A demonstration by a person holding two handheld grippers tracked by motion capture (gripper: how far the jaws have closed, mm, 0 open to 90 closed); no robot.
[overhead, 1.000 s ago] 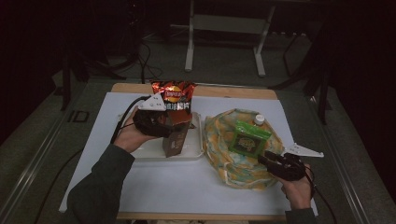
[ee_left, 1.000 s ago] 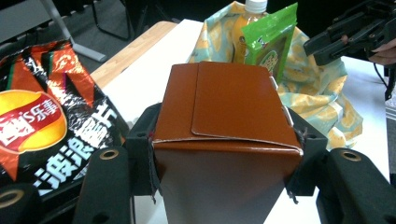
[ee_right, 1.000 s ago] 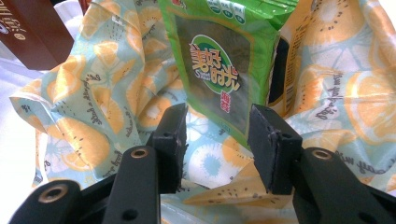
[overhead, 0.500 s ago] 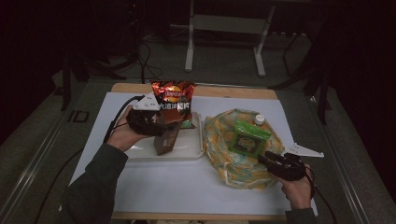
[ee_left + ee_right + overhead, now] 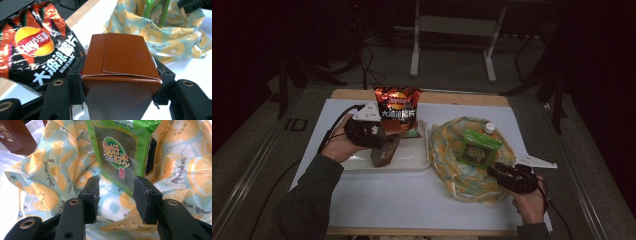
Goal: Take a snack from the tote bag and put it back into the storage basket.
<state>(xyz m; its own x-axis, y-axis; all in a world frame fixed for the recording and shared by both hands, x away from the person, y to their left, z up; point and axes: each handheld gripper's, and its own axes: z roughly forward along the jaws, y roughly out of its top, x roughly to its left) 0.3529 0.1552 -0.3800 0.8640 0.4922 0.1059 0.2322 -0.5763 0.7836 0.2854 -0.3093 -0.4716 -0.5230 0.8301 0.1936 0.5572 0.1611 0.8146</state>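
My left gripper (image 5: 379,145) is clamped on both sides of a load, forearm angled in from lower left. My right gripper (image 5: 116,195) sits low, jaws apart.

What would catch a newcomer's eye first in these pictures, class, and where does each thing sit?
The red and black crisp bag stands out at the far edge of the white tray, left of centre. Just in front of it the left gripper has its jaws clamped on a brown carton over the tray. To the right lies a fruit-print bag with a bright green packet in it, and the right gripper sits at its near edge, jaws open.
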